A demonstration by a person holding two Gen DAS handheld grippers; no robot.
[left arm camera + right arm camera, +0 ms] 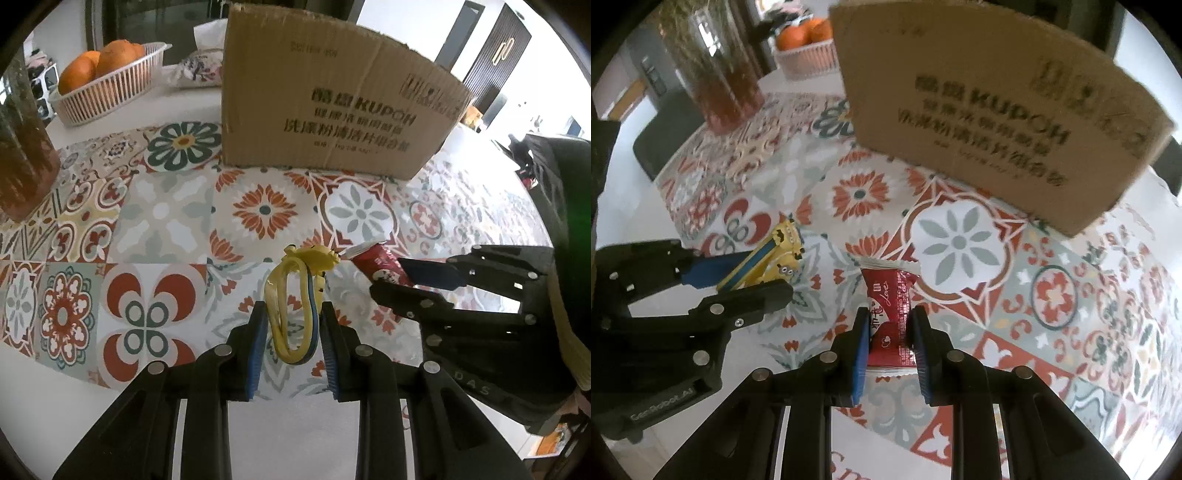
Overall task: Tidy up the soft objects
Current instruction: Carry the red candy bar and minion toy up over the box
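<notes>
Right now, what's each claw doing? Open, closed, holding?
Left claw: shut on the yellow band.
Right claw: shut on the red packet, pinched at its middle.

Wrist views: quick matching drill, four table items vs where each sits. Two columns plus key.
1. yellow Minion band
2. red snack packet
3. oranges
4. cardboard box

A. in the white basket
B. between the left hand-held gripper fingers
C. standing on the patterned tablecloth
D. between the right hand-held gripper fingers

Pairs: 1-B, 2-D, 3-A, 4-C
</notes>
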